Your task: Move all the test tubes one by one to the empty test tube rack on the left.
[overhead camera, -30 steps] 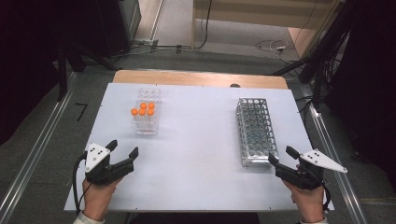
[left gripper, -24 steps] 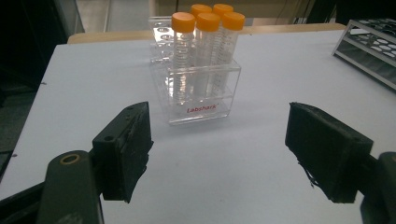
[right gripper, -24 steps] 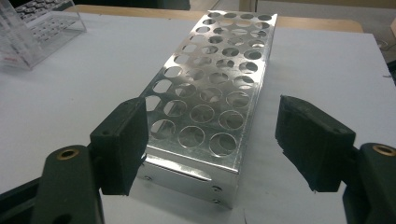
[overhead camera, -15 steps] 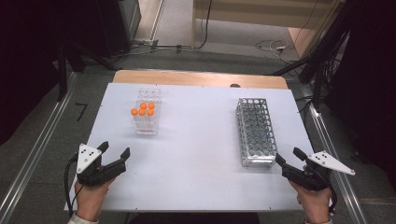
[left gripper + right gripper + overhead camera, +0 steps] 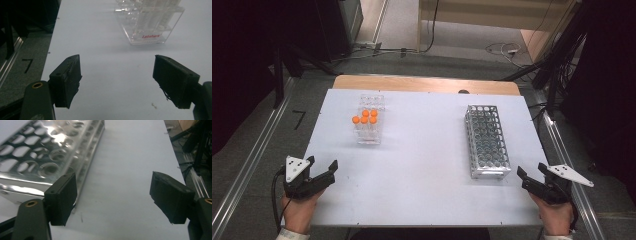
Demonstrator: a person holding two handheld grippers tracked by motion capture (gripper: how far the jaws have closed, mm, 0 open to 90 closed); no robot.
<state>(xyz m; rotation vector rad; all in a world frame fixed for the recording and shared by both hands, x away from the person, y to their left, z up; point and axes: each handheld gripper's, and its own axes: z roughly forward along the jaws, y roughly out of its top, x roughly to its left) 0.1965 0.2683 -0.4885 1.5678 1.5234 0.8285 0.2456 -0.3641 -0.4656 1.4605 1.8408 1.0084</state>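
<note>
Orange-capped tubes (image 5: 365, 119) sat in a clear rack (image 5: 371, 120) far left on the table (image 5: 422, 165), metal rack (image 5: 485, 141) right; left gripper (image 5: 323, 172) and right gripper (image 5: 530, 174) both hung empty, jaws spread wide.

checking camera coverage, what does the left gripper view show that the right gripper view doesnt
Left gripper view: the clear rack with red "Labshark" lettering, a "7" marked on the floor, and the open left gripper. Right gripper view: the metal rack with empty holes, the rail past the table edge, and the open right gripper. Both: the white table.
</note>
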